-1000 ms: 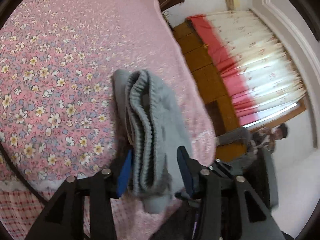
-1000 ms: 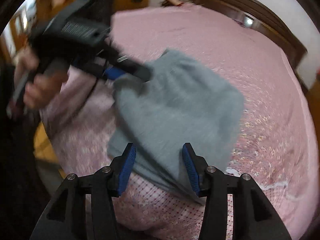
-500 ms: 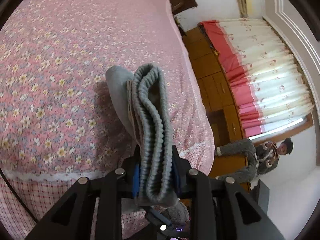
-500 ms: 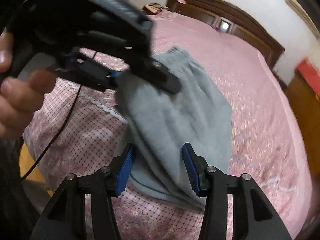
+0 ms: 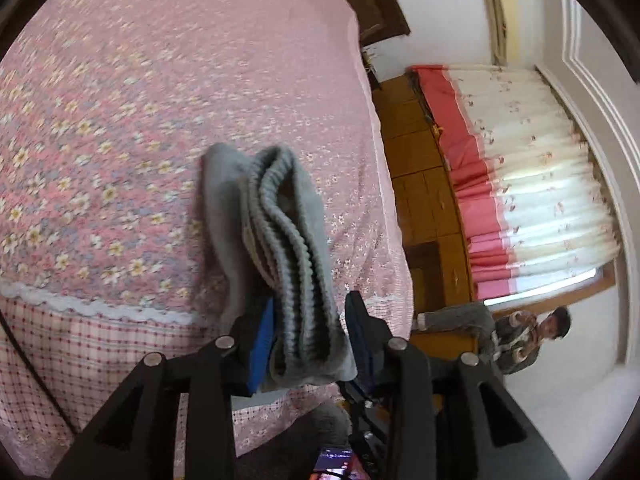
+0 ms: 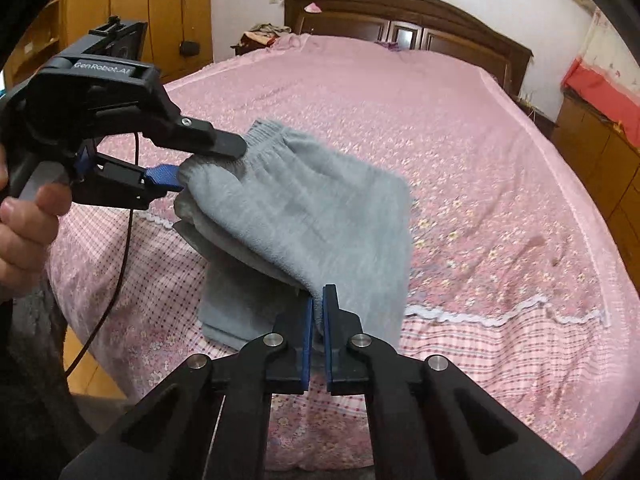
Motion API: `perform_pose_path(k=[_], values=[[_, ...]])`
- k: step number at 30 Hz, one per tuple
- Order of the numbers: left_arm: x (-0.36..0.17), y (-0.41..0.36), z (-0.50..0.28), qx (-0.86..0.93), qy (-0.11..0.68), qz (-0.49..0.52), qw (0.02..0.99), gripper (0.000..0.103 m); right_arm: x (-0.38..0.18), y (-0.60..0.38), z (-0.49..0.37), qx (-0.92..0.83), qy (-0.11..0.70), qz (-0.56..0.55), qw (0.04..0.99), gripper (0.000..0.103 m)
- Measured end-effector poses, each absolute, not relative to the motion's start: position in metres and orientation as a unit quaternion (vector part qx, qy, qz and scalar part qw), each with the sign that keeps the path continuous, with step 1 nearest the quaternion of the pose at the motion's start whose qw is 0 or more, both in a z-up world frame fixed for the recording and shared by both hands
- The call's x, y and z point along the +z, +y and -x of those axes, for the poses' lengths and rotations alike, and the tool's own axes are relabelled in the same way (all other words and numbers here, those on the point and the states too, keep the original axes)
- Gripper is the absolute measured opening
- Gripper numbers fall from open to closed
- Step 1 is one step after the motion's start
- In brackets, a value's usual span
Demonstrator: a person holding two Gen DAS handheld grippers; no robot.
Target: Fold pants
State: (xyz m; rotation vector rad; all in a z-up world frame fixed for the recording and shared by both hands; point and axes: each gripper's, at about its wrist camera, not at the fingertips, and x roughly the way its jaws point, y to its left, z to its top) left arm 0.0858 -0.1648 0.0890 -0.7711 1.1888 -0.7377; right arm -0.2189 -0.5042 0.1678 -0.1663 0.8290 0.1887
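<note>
Pink floral bed [image 6: 460, 128] below — gray pants [image 6: 304, 216] already folded into a bundle. Left hand-held gripper [image 6: 200, 164] clamps the waistband, its jaws just easing wider; right hand-held gripper [image 6: 318, 312] has just pinched the other edge — setting down remains.

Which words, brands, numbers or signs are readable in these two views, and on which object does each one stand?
"GenRobot.AI": white letters on the black body of the left gripper, seen in the right wrist view.
Phone screen at the bottom of the left wrist view: too small and blurred to read.
Nothing else carries text.
</note>
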Motion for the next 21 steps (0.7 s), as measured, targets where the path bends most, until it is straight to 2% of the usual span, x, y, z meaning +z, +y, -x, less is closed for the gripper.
perform_pose_path(k=[2, 3, 5, 6, 7, 8, 9, 10, 12, 14, 15, 16, 18, 21], values=[[0.089, -0.172, -0.084, -0.329, 0.535, 0.346, 0.697, 0.035, 0.171, -0.502, 0.227, 0.088, 0.4, 0.083, 0.908, 0.004], [0.09, -0.174, -0.083, -0.338, 0.528, 0.349, 0.697, 0.029, 0.173, -0.502, 0.229, 0.083, 0.399, 0.084, 0.909, 0.004], [0.091, -0.181, -0.082, -0.367, 0.516, 0.342, 0.694, 0.023, 0.172, -0.511, 0.231, 0.071, 0.397, 0.087, 0.911, 0.005], [0.091, -0.183, -0.08, -0.376, 0.514, 0.343, 0.69, 0.022, 0.17, -0.514, 0.231, 0.058, 0.396, 0.095, 0.912, 0.009], [0.09, -0.184, -0.08, -0.383, 0.513, 0.346, 0.686, 0.021, 0.166, -0.511, 0.229, 0.051, 0.4, 0.106, 0.909, 0.025], [0.088, -0.186, -0.079, -0.383, 0.514, 0.345, 0.685, 0.021, 0.157, -0.508, 0.226, 0.044, 0.411, 0.132, 0.901, 0.033], [0.09, -0.189, -0.077, -0.382, 0.516, 0.339, 0.688, 0.021, 0.15, -0.511, 0.224, 0.038, 0.419, 0.15, 0.895, 0.04], [0.09, -0.191, -0.077, -0.382, 0.518, 0.334, 0.688, 0.021, 0.143, -0.514, 0.222, 0.031, 0.427, 0.167, 0.888, 0.04], [0.093, -0.2, -0.073, -0.387, 0.52, 0.331, 0.686, 0.02, 0.145, -0.519, 0.223, 0.026, 0.427, 0.157, 0.89, 0.04], [0.097, -0.201, -0.071, -0.389, 0.513, 0.33, 0.69, 0.02, 0.153, -0.528, 0.226, 0.018, 0.413, 0.144, 0.899, 0.031], [0.098, -0.201, -0.071, -0.392, 0.511, 0.332, 0.689, 0.02, 0.153, -0.528, 0.229, 0.02, 0.408, 0.141, 0.902, 0.02], [0.097, -0.2, -0.072, -0.395, 0.512, 0.335, 0.685, 0.02, 0.155, -0.529, 0.231, 0.026, 0.407, 0.142, 0.902, 0.013], [0.094, -0.195, -0.072, -0.395, 0.512, 0.339, 0.683, 0.02, 0.159, -0.526, 0.237, 0.023, 0.406, 0.166, 0.899, 0.008], [0.087, -0.186, -0.065, -0.39, 0.506, 0.33, 0.695, 0.02, 0.163, -0.522, 0.246, 0.013, 0.404, 0.208, 0.891, 0.008]])
